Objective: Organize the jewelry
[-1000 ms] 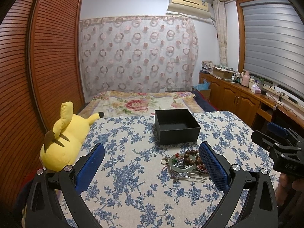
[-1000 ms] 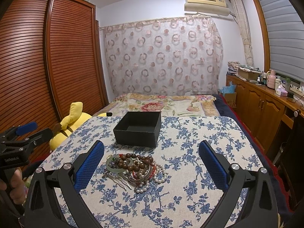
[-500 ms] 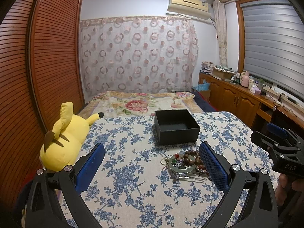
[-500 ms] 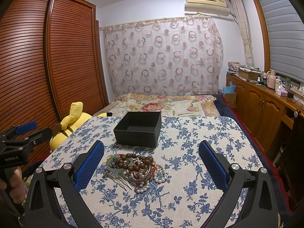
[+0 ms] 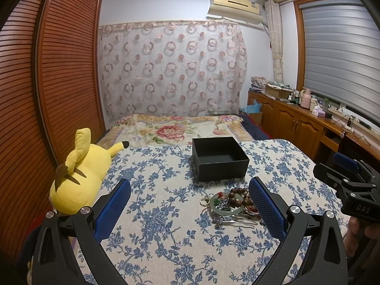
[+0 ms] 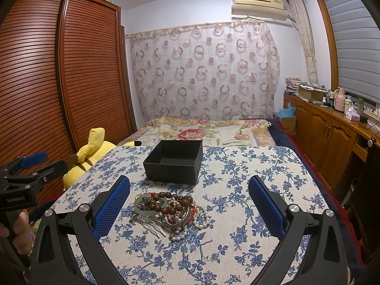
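Both grippers are spread wide and empty, left gripper [image 5: 190, 210] and right gripper [image 6: 189, 205] hovering over the table [image 6: 249, 166]. The jewelry [image 6: 169, 210] sits in one tangled heap just in front (beads, pearls, a bangle, a hair comb). Pinch one strand and I'd bet half the pile drags along or spills short of the box [image 6: 174, 163] right behind it, which looks empty.

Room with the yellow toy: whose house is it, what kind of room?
Most likely a home bedroom: a bed with a flowered blanket, tall slatted wooden wardrobe doors, and a yellow plush toy beside the table. Whose house cannot be told.
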Available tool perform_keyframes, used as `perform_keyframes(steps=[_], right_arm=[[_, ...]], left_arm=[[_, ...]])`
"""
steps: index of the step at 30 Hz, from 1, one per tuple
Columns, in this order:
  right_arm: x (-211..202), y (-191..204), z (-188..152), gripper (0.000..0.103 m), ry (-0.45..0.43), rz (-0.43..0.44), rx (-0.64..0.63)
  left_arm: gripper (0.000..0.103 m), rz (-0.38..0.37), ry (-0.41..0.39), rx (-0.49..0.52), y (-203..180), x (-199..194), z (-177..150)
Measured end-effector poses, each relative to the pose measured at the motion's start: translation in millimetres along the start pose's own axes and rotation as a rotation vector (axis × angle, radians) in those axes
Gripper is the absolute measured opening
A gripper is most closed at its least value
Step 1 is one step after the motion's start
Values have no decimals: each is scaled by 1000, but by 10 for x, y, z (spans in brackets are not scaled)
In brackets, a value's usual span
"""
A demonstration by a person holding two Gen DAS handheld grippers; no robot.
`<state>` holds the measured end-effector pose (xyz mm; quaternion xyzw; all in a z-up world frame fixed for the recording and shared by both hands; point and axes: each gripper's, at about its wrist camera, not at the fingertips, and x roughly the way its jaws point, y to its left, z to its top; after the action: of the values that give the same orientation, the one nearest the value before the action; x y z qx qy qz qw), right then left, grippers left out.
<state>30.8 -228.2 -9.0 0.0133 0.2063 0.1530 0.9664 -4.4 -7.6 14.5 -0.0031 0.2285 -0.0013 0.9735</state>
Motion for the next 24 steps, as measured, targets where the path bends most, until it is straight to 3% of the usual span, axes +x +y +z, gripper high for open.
perform_keyframes(steps=[10,20,24], right_arm=[[27,53,-34,101,5,5,-2],[123,10,-99,100,43,35,-38],[200,-58,-159,90,67,60,-47]], left_arm=[[97,-5,5,4,-10,15,-31],[97,-44,69,2,29,260,-235],[96,-63,101,7,32,357,-320]])
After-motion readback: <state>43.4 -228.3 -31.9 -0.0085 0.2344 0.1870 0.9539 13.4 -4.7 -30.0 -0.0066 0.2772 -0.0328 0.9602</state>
